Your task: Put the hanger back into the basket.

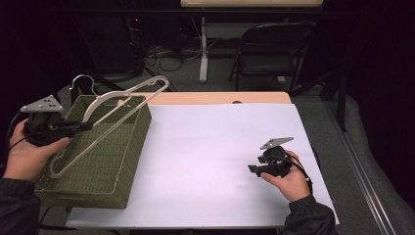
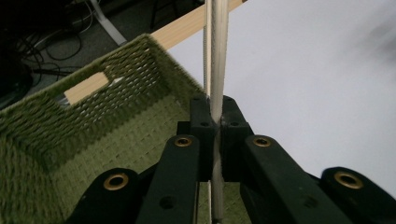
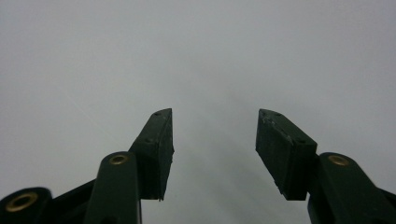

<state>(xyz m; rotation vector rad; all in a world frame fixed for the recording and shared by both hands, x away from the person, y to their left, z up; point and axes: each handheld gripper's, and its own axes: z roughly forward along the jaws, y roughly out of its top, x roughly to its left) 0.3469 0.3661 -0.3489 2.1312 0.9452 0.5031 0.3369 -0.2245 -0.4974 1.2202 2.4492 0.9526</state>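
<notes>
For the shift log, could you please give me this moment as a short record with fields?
left gripper: shut on a bar of the hanger, held over the basket
basket: green woven, at the table's left edge
right gripper: open, holding nothing, over the white table cover
background: folding chair beyond the table

Counter (image 1: 220, 147) covered with a white sheet, wooden edge bare at the far side, dark folding chair (image 1: 271, 49) behind it on the grey floor, white leg of another table (image 1: 203, 49), tangled cables (image 1: 166, 54) near it
</notes>
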